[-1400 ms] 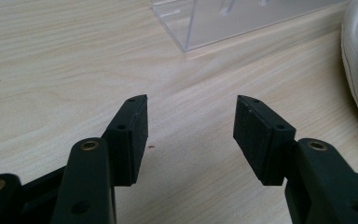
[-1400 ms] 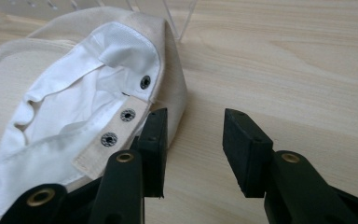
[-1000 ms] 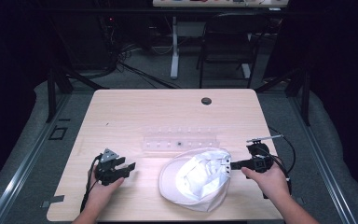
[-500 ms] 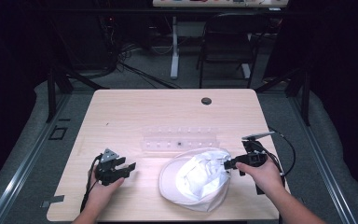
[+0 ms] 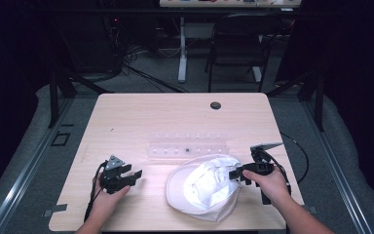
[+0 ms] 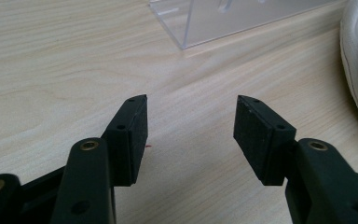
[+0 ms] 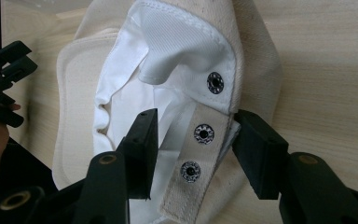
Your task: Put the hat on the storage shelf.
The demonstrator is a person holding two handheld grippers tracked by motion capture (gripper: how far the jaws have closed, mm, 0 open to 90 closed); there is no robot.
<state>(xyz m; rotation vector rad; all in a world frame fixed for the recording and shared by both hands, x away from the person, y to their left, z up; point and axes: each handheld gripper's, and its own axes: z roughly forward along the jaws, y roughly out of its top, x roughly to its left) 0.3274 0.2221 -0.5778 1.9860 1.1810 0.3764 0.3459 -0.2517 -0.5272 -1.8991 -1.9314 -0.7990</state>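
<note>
On the table (image 5: 141,117), an upturned white cap (image 5: 202,187) lies nearest your right tool (image 7: 193,135), whose open jaws straddle its snap strap (image 7: 198,158), the strap running between them. Your left tool (image 6: 191,126) rests open, empty, well apart.

The right gripper (image 5: 237,174), lower right of the high view, now sits closer in against the cap's (image 5: 202,191) right edge than a second ago, with the hand (image 5: 268,183) behind it shifted slightly toward frame centre. Its jaws now stand apart on either side of the cap's snap strap (image 7: 198,154).
</note>
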